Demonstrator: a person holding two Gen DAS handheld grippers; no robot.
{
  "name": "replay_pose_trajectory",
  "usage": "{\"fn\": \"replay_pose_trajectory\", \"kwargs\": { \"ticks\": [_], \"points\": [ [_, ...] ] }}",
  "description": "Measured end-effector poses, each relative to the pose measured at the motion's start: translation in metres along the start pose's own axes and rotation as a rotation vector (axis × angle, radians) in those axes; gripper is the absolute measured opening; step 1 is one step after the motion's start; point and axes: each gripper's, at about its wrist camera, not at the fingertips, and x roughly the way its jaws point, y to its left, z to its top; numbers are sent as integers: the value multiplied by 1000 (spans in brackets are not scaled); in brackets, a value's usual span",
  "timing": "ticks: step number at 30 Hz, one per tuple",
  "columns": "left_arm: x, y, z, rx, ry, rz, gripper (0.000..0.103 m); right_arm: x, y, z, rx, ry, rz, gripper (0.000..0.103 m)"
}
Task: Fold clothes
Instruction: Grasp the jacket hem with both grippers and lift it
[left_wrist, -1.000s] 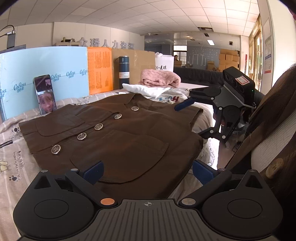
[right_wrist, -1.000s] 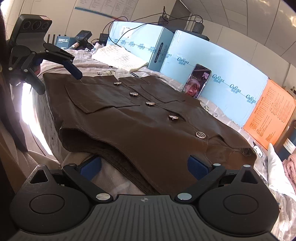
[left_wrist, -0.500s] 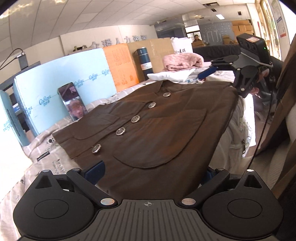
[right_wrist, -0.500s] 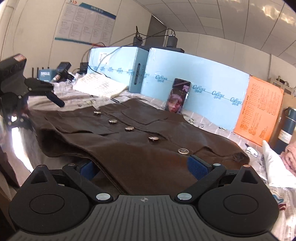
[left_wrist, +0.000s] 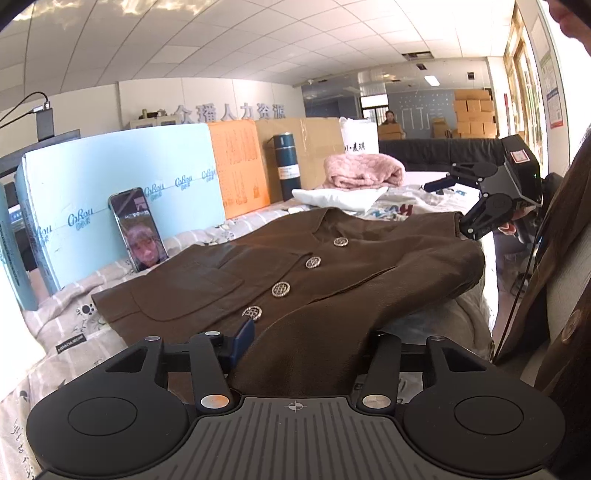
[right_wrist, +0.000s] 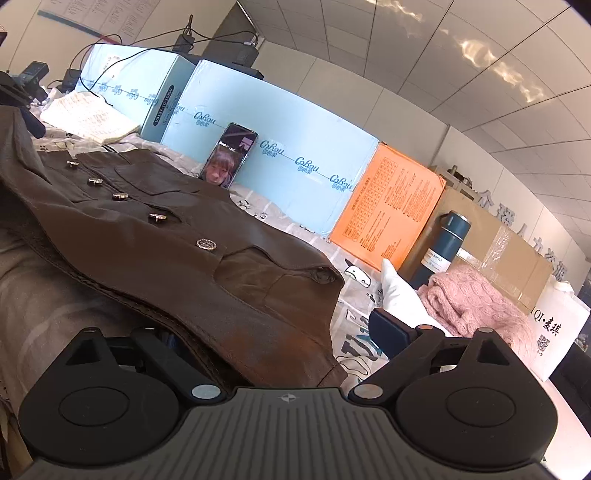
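A brown vest (left_wrist: 332, 280) with metal buttons lies flat on a printed sheet (left_wrist: 74, 332). In the left wrist view my left gripper (left_wrist: 306, 343) is at its bottom hem with the jaws closing. The cloth lies between them and covers the right finger, and the blue left pad (left_wrist: 243, 339) stands beside the fabric. At the vest's (right_wrist: 184, 240) shoulder edge my right gripper (right_wrist: 277, 336) is also closing. The leather edge covers its left finger and the right pad (right_wrist: 388, 332) is clear of the cloth. The right gripper (left_wrist: 448, 203) also shows from the left wrist view at the far corner.
A phone (left_wrist: 138, 229) leans on blue foam boards (left_wrist: 110, 184) behind the vest. An orange board (right_wrist: 391, 214), a dark bottle (left_wrist: 288, 166), a pink knit (left_wrist: 362, 171) and a white cloth (left_wrist: 340, 195) sit past the collar. A person's brown coat (left_wrist: 554, 295) is at the right.
Both grippers slid onto the vest's edges, so fabric now lies over one finger of each. The left jaws have narrowed a lot, the right slightly. The right view swung right, toward the pink knit.
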Motion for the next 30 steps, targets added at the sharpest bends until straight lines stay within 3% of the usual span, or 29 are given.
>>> {"fn": "replay_pose_trajectory", "kwargs": {
  "ticks": [1,3,6,8,14,19,25,30],
  "points": [
    [1,3,2,-6,-10,3,48,2,-3,3,13,-2,22,74],
    [3,9,5,-15,-29,9,46,5,-10,7,38,5,50,43],
    [8,17,11,-15,-53,26,36,14,-20,13,50,1,67,22],
    [11,21,14,6,-63,48,31,20,-29,18,67,-31,90,15],
    [14,38,30,83,-135,130,28,43,-51,44,57,-166,106,11],
    [34,67,41,113,-119,141,28,82,-64,60,36,-209,132,10],
    [69,111,44,80,-70,109,28,135,-77,68,55,-175,178,8],
    [105,146,37,15,31,61,28,181,-91,61,124,-89,235,8]
  ]
}}
